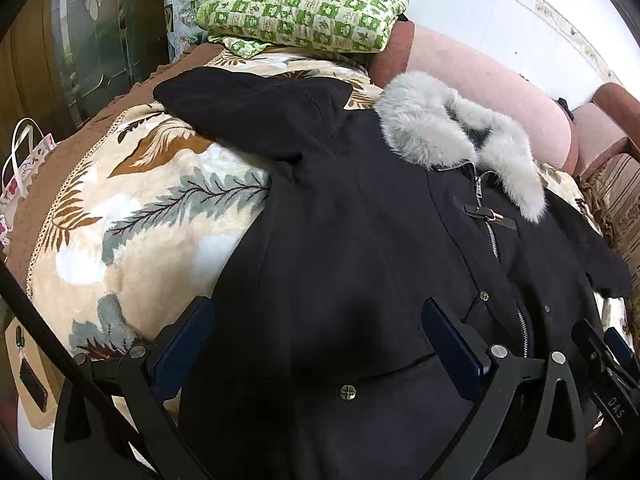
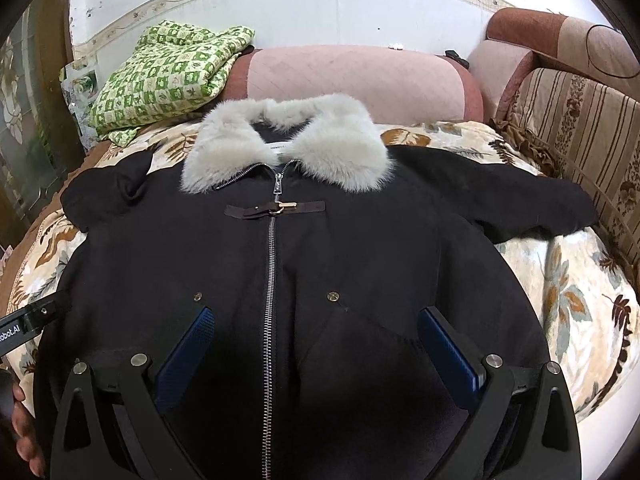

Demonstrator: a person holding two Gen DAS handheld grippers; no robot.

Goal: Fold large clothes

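A black coat lay spread face up across a bed covered by a cream blanket printed with brown and grey leaves. Its grey fur collar pointed toward a pink bolster at the wall, and its zip was closed, with a small leather toggle strap fastened beneath the collar. Both sleeves lay out to the sides. A folded green checked quilt sat on the far left corner of the bed.

The right gripper hovered over the coat's lower front, fingers spread wide, gripping nothing. The left gripper hung over the coat's left side, likewise parted and empty. Whether either touched the fabric was hard to judge. A striped sofa stood beside the bed on the right.
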